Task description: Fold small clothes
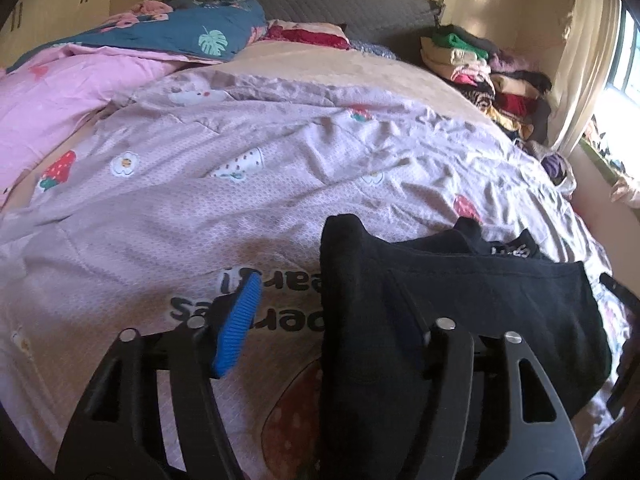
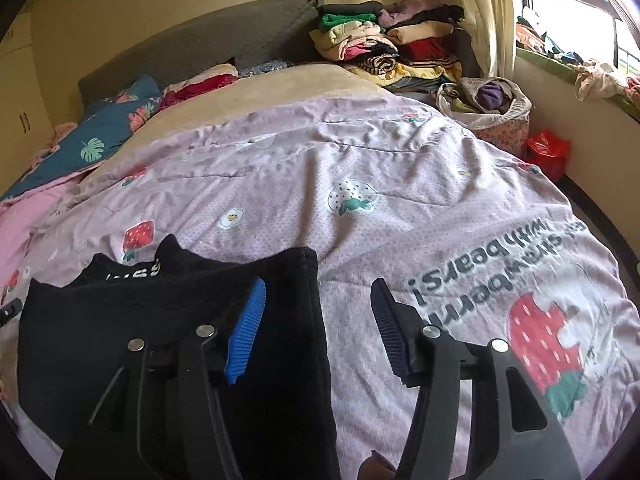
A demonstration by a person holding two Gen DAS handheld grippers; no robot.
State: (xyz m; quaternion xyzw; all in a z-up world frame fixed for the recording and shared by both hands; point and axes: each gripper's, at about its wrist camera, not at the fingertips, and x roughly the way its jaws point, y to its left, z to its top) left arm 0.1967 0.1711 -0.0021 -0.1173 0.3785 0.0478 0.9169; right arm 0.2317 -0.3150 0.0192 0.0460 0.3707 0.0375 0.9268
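both grippers [image 1: 328, 320] [image 2: 320, 328] open over black garment [image 2: 168, 320] on bedspread [image 2: 400, 200]

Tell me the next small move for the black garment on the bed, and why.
Probably draw both grippers back, then regrip for the next fold. The left gripper and right gripper both stand open, pinching nothing. The black garment lies on the pink strawberry quilt, already doubled, with a neat straight edge on the right, though still fairly wide.
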